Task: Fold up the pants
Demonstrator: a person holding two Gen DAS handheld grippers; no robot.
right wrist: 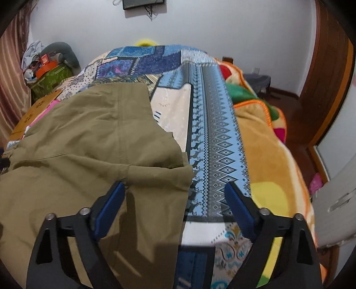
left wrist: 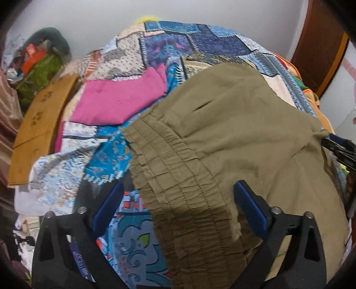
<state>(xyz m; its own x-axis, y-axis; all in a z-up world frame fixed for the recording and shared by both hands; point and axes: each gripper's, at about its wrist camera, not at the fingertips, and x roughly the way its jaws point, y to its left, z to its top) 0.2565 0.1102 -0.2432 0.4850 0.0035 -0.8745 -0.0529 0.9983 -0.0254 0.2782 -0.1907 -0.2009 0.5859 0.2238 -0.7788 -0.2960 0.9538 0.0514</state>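
- A bed covered by a blue, white and purple patchwork quilt [right wrist: 213, 133] fills most of both views, running away toward a pale grey wall [left wrist: 93, 20].
- A plush orange blanket with yellow, green and red patches [right wrist: 267, 155] lies along the quilt's right side in the right wrist view, its orange piped edge touching the quilt's border.
- The khaki cotton pants [left wrist: 233, 124] lie spread on the quilt, folded over on themselves; the gathered elastic waistband [left wrist: 173, 177] runs diagonally toward the left camera, and in the right wrist view a folded layer's edge crosses the fabric just ahead of the fingers.
- A dark brown wooden door with a lighter trim strip [right wrist: 327, 84] stands at the right side of the room.
- A flat magenta cloth [left wrist: 120, 102] rests on the quilt just beyond the waistband, touching the pants at its near corner.
- A tan cardboard sheet [left wrist: 42, 124] lies along the bed's left edge, beside the magenta cloth.
- The left gripper [left wrist: 178, 204], black with blue pads, has its jaws spread wide, straddling the waistband with nothing pinched.
- The right gripper [right wrist: 173, 206] is likewise spread wide; its left finger is over the pants, its right finger over the quilt.
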